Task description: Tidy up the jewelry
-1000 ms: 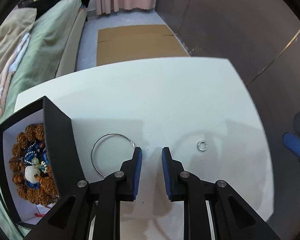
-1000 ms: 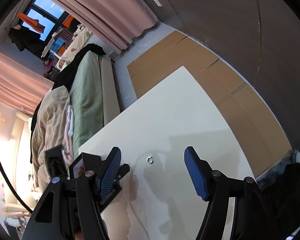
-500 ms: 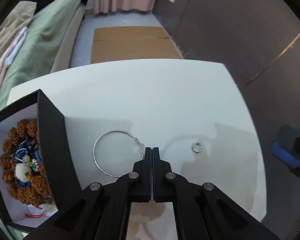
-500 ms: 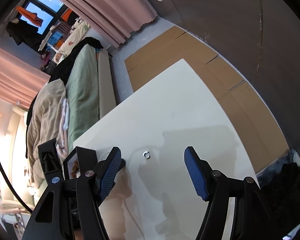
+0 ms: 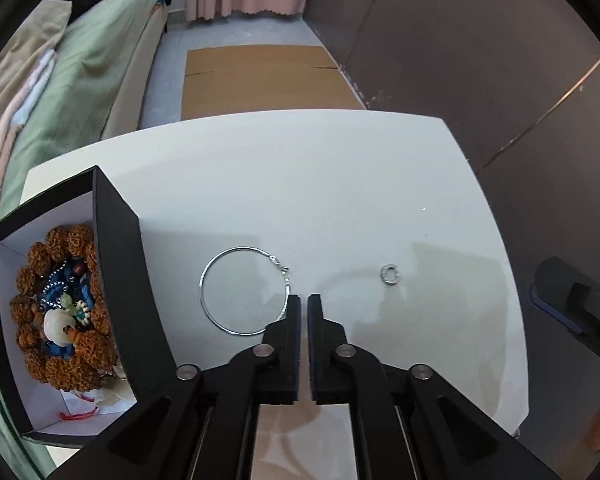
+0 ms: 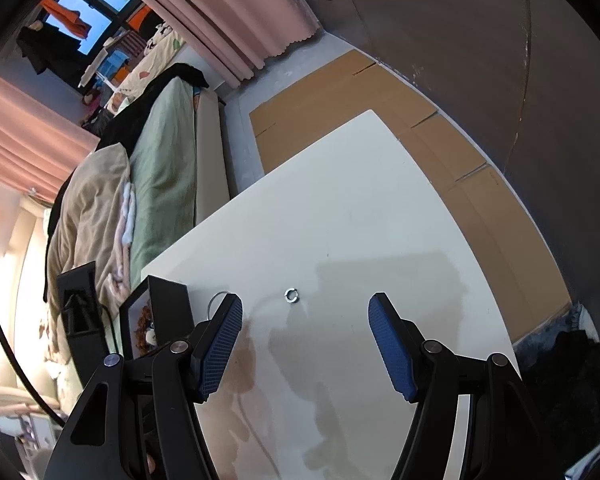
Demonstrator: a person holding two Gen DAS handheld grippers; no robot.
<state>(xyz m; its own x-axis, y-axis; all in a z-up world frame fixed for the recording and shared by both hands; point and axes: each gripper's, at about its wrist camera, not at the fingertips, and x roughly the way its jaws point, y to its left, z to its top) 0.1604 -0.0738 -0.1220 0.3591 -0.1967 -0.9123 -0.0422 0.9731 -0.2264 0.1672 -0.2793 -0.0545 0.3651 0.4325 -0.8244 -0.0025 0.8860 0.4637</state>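
On the white table (image 5: 284,184), a large silver hoop earring (image 5: 244,290) lay flat just right of an open black jewelry box (image 5: 118,280). Inside the box's white interior sat a bracelet of knobbly brown beads (image 5: 62,312) with blue and pale pieces bunched in its middle. The left gripper (image 5: 304,305) hung over the table with its jaws drawn almost together, only a narrow slit between the fingers, and the slit was beginning to widen. Its tips stood at the hoop's right edge; the wire passed just beside the left finger, and whether it was pinched could not be told. A small silver ring (image 5: 389,273) with a gap in it lay alone on the table, well to the right of the hoop. In the right wrist view that same ring (image 6: 291,295) sat ahead of the right gripper (image 6: 305,332), whose blue-padded jaws stood wide apart, holding nothing. Beyond the table's far edge lay flattened cardboard (image 5: 260,76) on the floor, and a bed (image 5: 92,68) with a green cover ran along the left.
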